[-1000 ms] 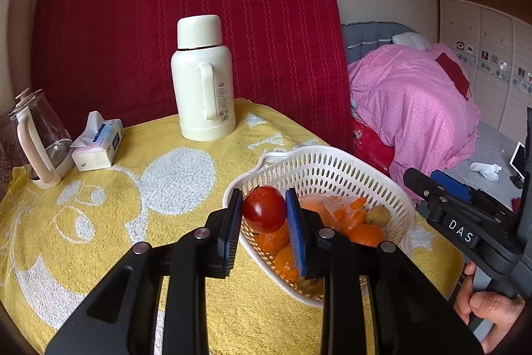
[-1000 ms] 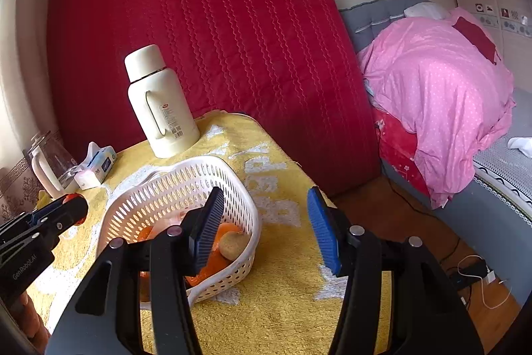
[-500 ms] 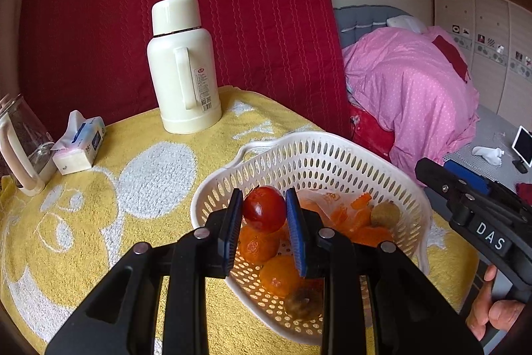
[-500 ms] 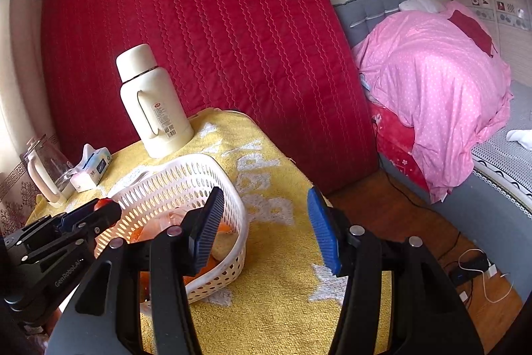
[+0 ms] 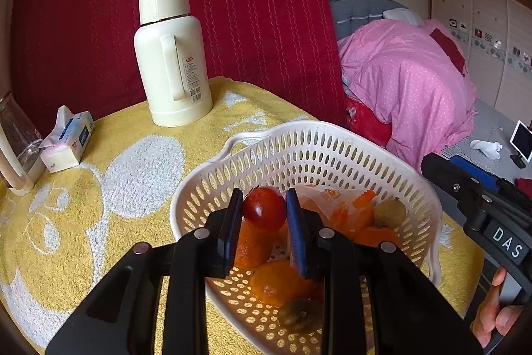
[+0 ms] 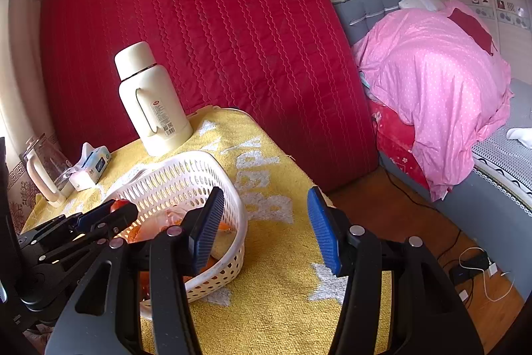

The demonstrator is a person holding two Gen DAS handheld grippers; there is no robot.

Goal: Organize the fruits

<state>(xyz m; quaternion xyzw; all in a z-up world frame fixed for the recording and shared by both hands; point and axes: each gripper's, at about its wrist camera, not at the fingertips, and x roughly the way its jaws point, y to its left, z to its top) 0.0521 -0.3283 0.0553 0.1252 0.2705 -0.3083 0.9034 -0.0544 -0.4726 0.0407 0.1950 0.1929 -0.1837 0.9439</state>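
Red fruit (image 5: 264, 212) was clamped in the left hand-held gripper (image 5: 264, 217) above the basket (image 5: 332, 135); it should be lowered before release. Right hand-held gripper (image 6: 262, 222) stood open, empty.

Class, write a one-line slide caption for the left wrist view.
Left gripper holds a red fruit over the white basket of oranges on a yellow cloth.

Left hand-held gripper (image 5: 264, 215) clamped shut, right hand-held gripper (image 6: 262, 215) agape.

light: bright, soft daylight | shadows: faint under the white basket (image 5: 299, 148) | glare: none | focus: sharp, no motion blur | distortion: strong fisheye bending, black vignette corners in both views
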